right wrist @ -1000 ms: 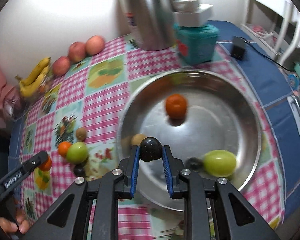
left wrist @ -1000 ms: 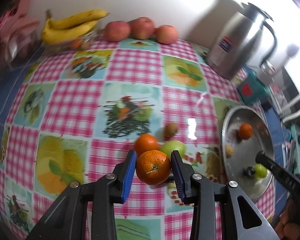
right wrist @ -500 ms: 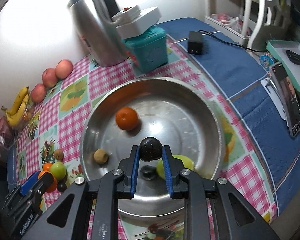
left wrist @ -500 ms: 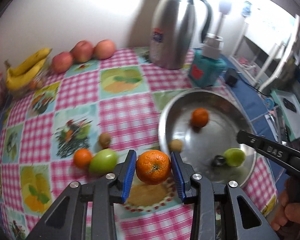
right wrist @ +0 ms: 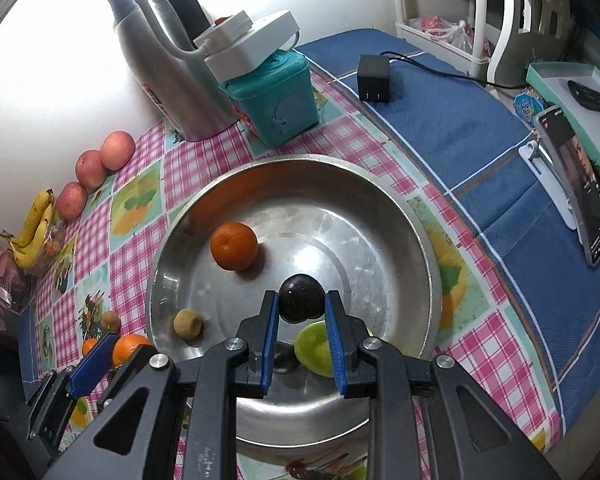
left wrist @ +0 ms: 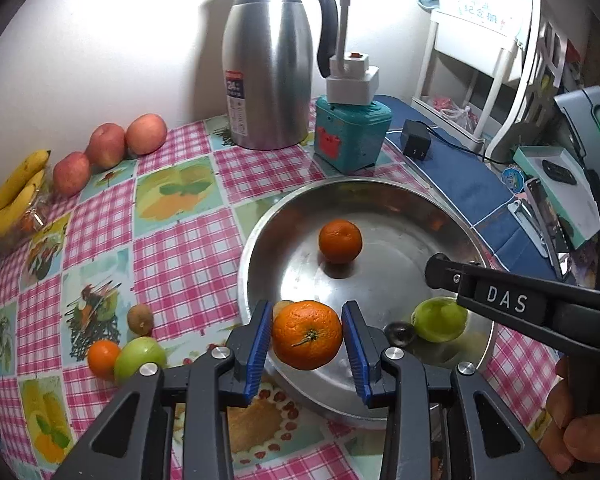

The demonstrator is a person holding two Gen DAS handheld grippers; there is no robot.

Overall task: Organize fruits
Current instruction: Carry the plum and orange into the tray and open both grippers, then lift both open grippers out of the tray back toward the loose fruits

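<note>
My left gripper is shut on an orange, held over the near-left rim of the steel bowl. My right gripper is shut on a dark round fruit above the bowl's middle. Inside the bowl lie a second orange, a small brown fruit, a green fruit and another dark fruit. Left of the bowl on the checked cloth sit a small orange, a green fruit and a brown kiwi-like fruit.
A steel thermos jug and a teal box with a white lamp stand behind the bowl. Apples and bananas line the wall at left. A charger, phone and box lie on the blue cloth at right.
The left gripper carried the orange rightward from the loose fruits to the bowl's rim. The right gripper moved with the dark fruit from the bowl's near edge toward its middle.
</note>
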